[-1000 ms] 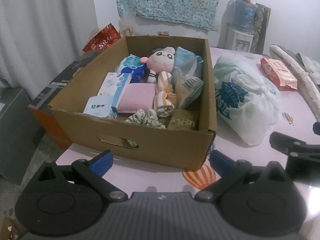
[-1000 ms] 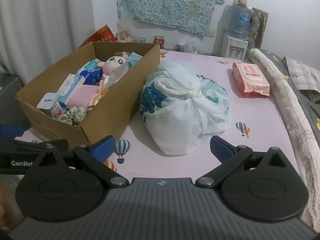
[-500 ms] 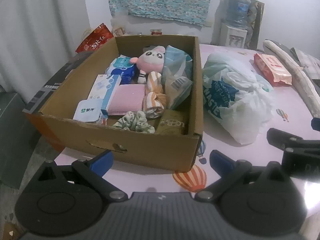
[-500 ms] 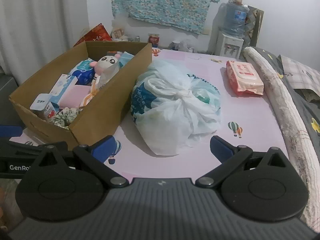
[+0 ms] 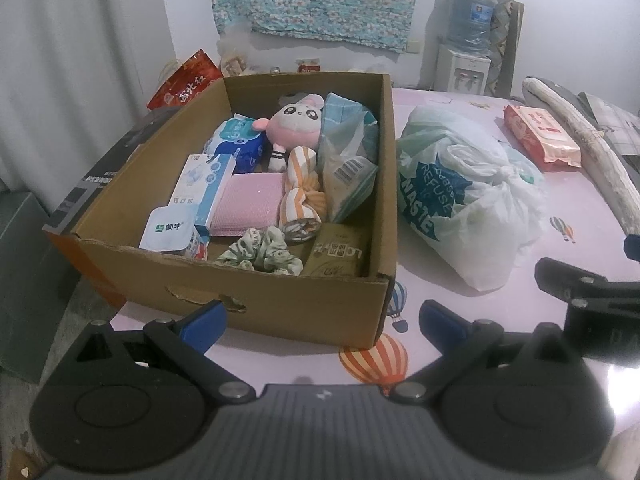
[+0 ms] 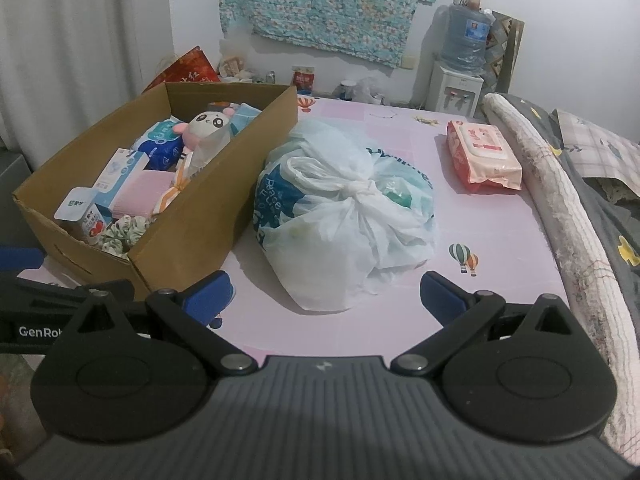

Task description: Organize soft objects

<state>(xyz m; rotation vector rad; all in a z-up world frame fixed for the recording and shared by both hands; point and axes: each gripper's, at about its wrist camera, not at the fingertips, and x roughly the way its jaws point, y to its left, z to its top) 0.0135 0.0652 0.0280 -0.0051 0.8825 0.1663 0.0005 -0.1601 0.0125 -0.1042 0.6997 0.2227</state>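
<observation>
We see the cardboard box [image 5: 280, 304] in the centre of the left wrist view, packed with a pink plush toy [image 5: 294, 124], a striped orange towel [image 5: 302, 200], a green scrunchie [image 5: 264, 250] and a pink cloth [image 5: 248, 204]. Right of it on the counter [image 6: 500, 240] sits a knotted white plastic bag [image 6: 344, 216]. Both our left gripper [image 5: 320, 322] and right gripper [image 6: 324, 294] have fingers spread, holding nothing.

A blue flowered cloth [image 6: 328, 4] is hung on the white wall. A water jug [image 6: 466, 34] is set on a small white cooler [image 6: 454, 90] in the corner. A red bag [image 5: 184, 86] is seen behind the box, near a white curtain [image 6: 76, 40]. Little hot-air balloons [image 6: 464, 256] are printed on the pink bench [image 6: 400, 136].
</observation>
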